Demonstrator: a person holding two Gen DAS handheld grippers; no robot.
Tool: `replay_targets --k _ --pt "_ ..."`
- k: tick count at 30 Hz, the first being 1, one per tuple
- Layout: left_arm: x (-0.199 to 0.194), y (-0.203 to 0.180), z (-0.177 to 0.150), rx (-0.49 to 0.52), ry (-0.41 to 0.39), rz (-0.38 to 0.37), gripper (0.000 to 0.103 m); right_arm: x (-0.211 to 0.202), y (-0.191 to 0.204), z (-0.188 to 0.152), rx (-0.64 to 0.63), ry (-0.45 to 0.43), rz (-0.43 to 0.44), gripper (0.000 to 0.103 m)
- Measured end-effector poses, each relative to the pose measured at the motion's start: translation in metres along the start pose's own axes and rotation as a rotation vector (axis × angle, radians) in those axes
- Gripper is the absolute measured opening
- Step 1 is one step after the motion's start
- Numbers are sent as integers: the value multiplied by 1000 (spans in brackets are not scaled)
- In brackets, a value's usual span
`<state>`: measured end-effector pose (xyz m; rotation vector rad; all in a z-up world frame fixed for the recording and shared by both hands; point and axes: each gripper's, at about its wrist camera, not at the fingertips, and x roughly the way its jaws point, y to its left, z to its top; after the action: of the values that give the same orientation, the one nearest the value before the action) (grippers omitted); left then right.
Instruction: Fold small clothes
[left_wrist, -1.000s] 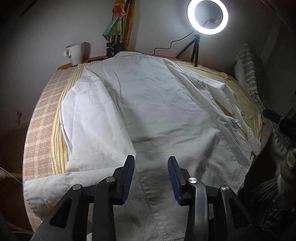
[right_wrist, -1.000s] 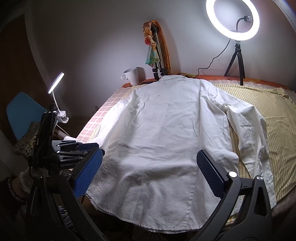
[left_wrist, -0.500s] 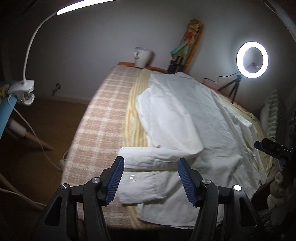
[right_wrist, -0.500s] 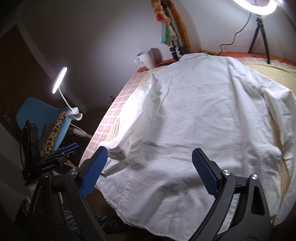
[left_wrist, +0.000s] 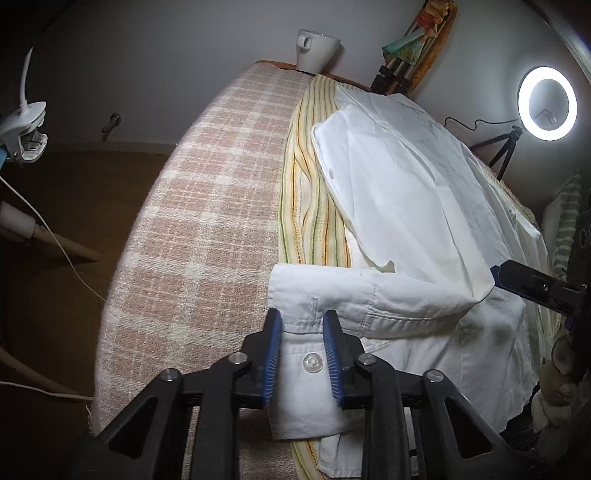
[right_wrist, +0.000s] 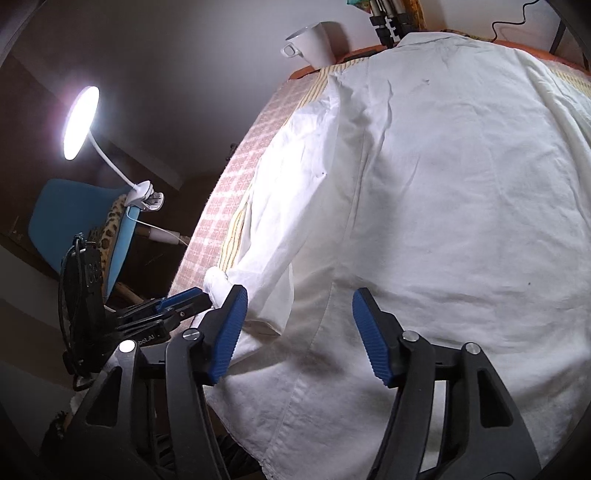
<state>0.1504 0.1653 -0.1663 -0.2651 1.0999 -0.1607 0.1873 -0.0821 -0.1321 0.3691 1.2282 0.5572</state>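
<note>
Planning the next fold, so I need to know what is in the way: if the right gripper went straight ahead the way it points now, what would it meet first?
The right gripper is open over the white shirt, so it would most likely meet the shirt's back panel first. How far above the cloth it hangs is unclear.

dim room | glare: ring light (left_wrist: 547, 103), clip lamp (right_wrist: 80, 122) | fisheye edges dark, warped

I'm in a home room rigged for filming: table under checked cloth (left_wrist: 207, 206), white mug (left_wrist: 317, 50) at far edge, ring light (left_wrist: 547, 103) far right, clip lamp (right_wrist: 82, 122) on blue chair (right_wrist: 62, 218) left.
</note>
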Motion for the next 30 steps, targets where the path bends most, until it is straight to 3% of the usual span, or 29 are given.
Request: replay_targets --k 2,8,12,14,16,17,18,22,24,26,30 --pt "-4 -2 -2 23 -8 4 0 4 0 -1 -14 12 3 53" --pt "-34 -5 -8 18 -71 -65 0 13 -5 -5 -58 35 -63 34" --pt "-54 -34 -19 97 -88 -133 0 12 -19 -6 -42 42 -106 33" --pt "-63 -54 -22 183 -130 -82 0 6 -25 -6 -18 36 -95 33" --pt "-63 -61 -19 202 -141 -56 10 -2 -25 -6 -2 24 -72 33" --pt "-60 -59 -15 188 -140 -35 30 -7 -24 -6 -1 9 -62 33" --pt "-58 -55 -12 164 -139 -26 34 -13 -20 -7 -7 -12 -48 33" --pt "-61 -35 3 57 -161 -33 36 -24 13 -6 -88 -71 59 34" --pt "-67 -25 5 20 -186 -26 37 -16 33 -5 -148 -69 92 39" --pt "-74 -13 5 -25 -208 -22 36 -1 52 -6 -219 -51 103 47" --pt "-86 9 4 -94 -251 1 36 38 75 -14 -324 3 83 49"
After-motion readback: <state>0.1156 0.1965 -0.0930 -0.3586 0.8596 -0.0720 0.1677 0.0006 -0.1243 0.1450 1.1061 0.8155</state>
